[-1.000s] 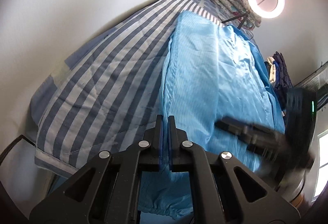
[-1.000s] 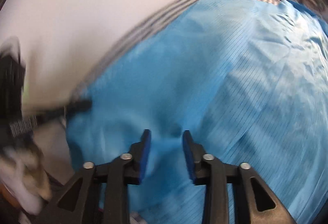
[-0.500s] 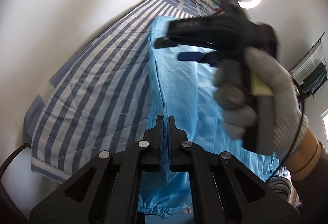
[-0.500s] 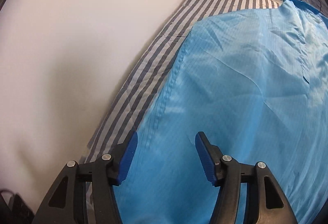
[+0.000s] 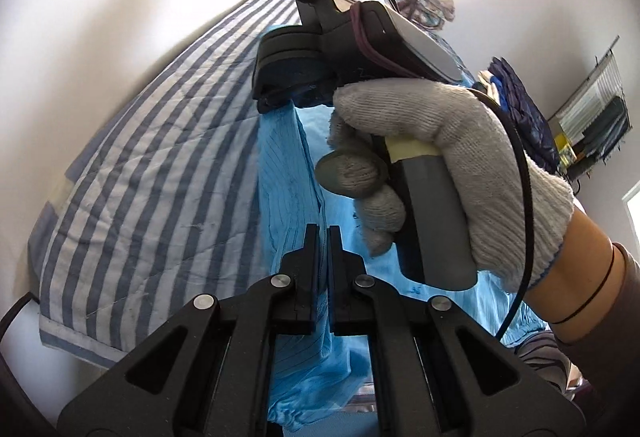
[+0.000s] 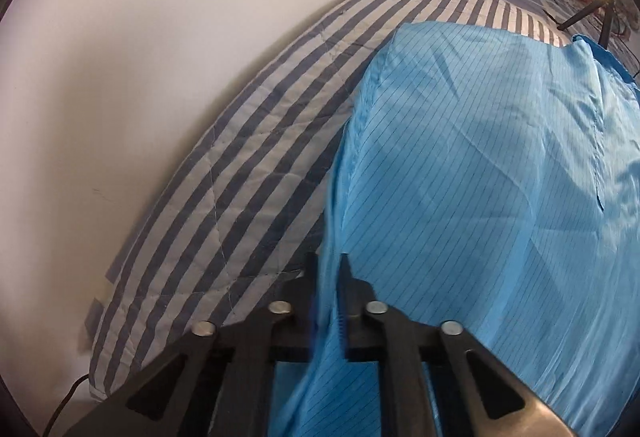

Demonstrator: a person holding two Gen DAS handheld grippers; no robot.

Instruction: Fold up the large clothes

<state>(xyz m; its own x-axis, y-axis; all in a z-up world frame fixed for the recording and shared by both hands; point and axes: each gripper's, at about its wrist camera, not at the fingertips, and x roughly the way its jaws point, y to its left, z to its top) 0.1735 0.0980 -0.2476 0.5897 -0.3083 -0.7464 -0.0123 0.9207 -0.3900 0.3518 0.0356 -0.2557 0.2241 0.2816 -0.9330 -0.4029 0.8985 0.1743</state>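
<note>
Both grippers pinched the garment's left edge, ready to fold

Left wrist: left gripper [image 5: 323, 237] pressed together on the blue garment [image 5: 286, 173] lying on the striped bed [image 5: 160, 165]; right wrist: right gripper [image 6: 327, 269] clamped the same edge [image 6: 480, 157]; next, judged, both should lift and carry it across evenly.

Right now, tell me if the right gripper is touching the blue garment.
Touching. The right wrist view shows the right gripper closed on the edge of the blue garment, with the fabric pinched between its fingers and draping below.
</note>
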